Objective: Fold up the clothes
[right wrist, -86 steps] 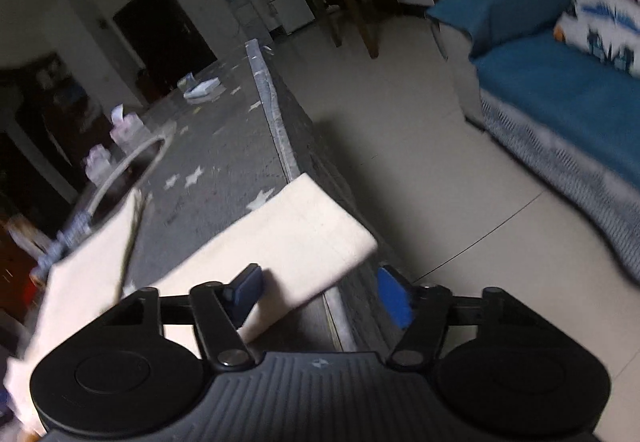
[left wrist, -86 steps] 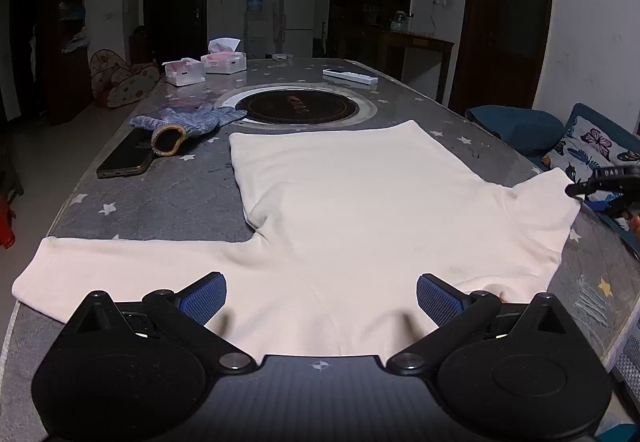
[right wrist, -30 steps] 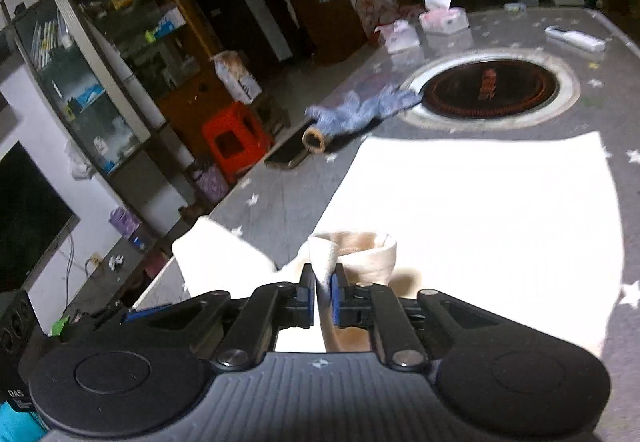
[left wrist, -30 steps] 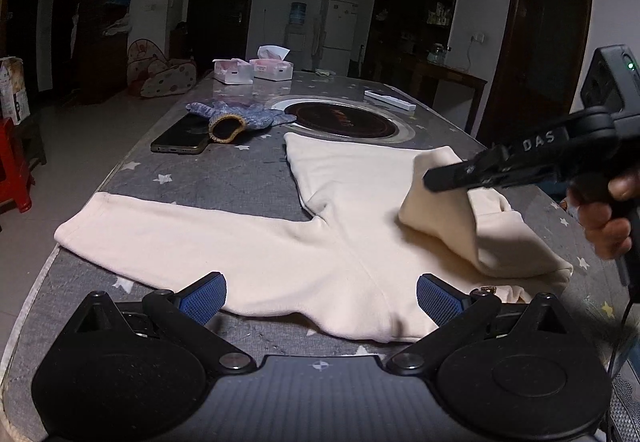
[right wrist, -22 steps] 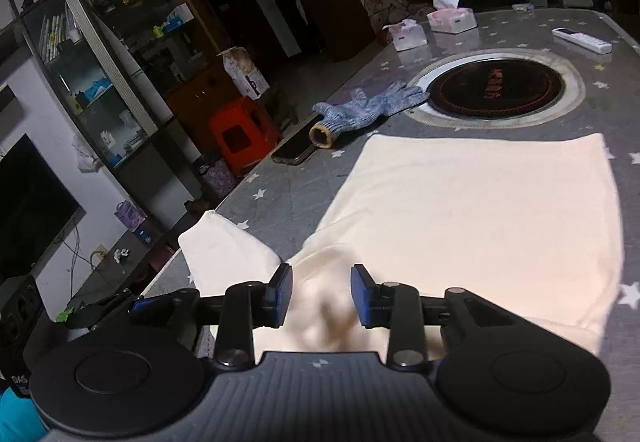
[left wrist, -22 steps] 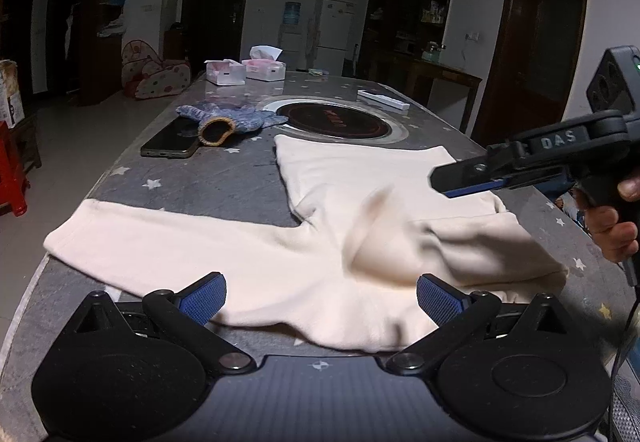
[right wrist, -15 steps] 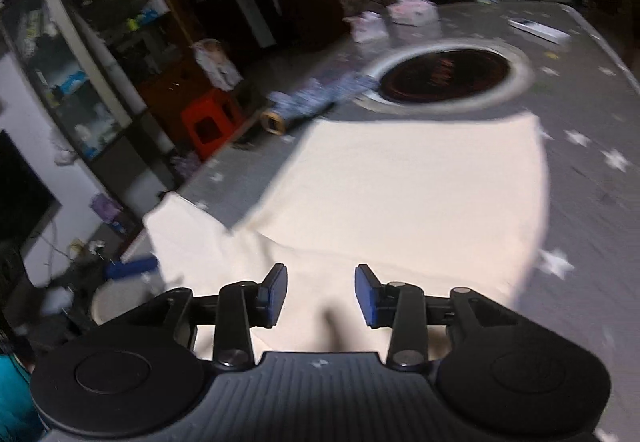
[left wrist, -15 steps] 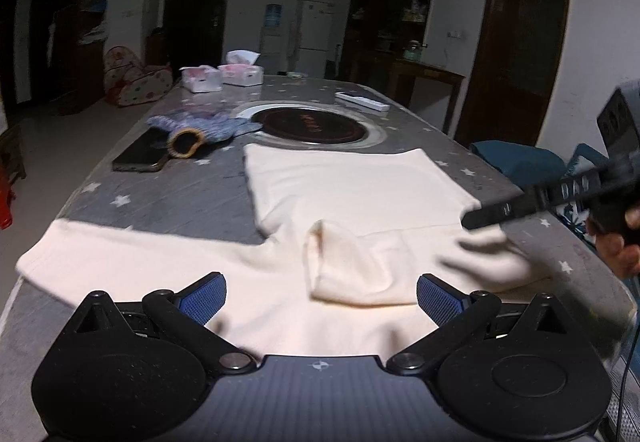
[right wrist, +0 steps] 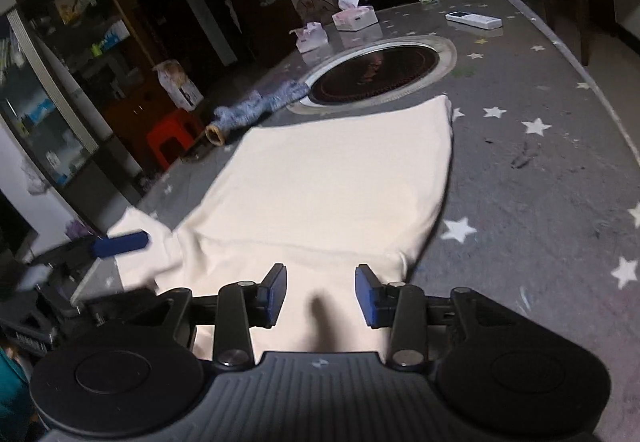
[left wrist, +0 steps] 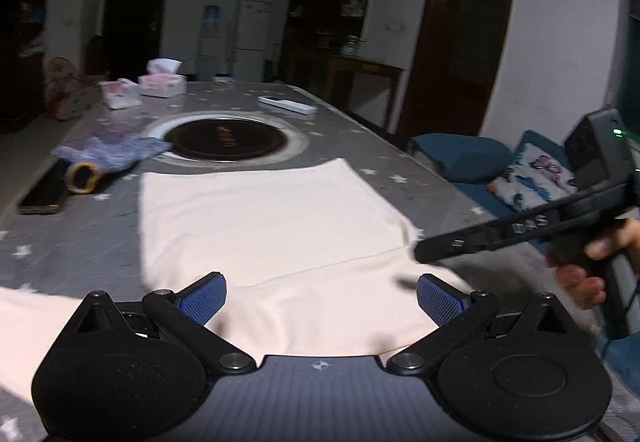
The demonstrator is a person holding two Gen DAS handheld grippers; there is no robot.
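A cream long-sleeved top (left wrist: 260,217) lies flat on the grey star-patterned table (left wrist: 80,226). Its right sleeve is folded in across the chest near me; the left sleeve still stretches off to the left (left wrist: 16,314). My left gripper (left wrist: 320,296) is open and empty, low over the near edge of the top. My right gripper (right wrist: 321,296) is open and empty just above the folded sleeve; it also shows in the left wrist view (left wrist: 424,252), held by a hand. The top fills the middle of the right wrist view (right wrist: 340,177).
A round dark hob (left wrist: 226,139) is set into the table beyond the top. A blue knitted glove (left wrist: 108,153) and a dark phone (left wrist: 40,193) lie at the left. Tissue boxes (left wrist: 162,83) and a white remote (left wrist: 286,105) sit further back. A blue sofa (left wrist: 460,157) stands right of the table.
My right gripper carried the right sleeve in over the chest, opened and let it drop, then drew back to the right. My left gripper has shifted right and closer over the top.
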